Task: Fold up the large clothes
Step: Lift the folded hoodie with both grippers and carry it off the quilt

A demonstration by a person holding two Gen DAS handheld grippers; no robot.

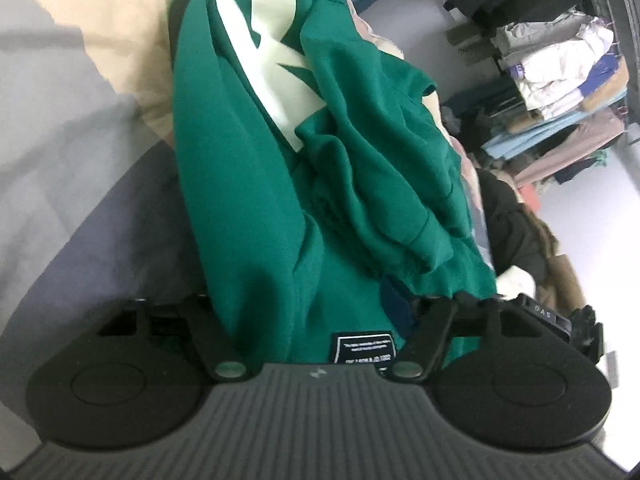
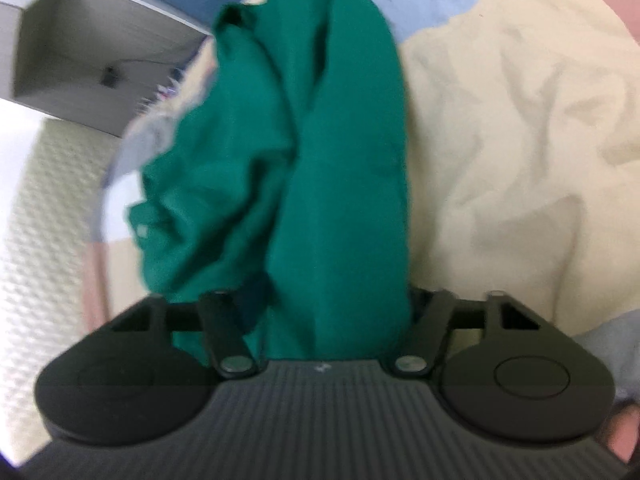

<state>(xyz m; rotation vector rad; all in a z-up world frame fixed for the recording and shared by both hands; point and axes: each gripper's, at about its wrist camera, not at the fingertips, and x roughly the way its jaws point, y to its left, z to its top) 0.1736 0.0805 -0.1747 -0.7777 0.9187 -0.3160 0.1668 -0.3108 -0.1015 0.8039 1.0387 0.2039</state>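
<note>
- One green sweatshirt (image 1: 320, 168), w/ pale print, hangs bunched ahead of both tongs; its black label sits right at the left tongs.
- Left tongs (image 1: 316, 312): cloth fills the gap betw. the fingers, so closed on it, I judge.
- Right tongs (image 2: 316, 312): same, clamped on a thick green fold.
- Step, I think: lifting the garment to spread it.
- Next move needs the 2 tongs pulled apart, then cloth laid flat on the cream sheet (image 2: 520, 140) beyond the right tongs.
- Many other clothes (image 1: 560, 80) are piled far right of the left tongs.
</note>
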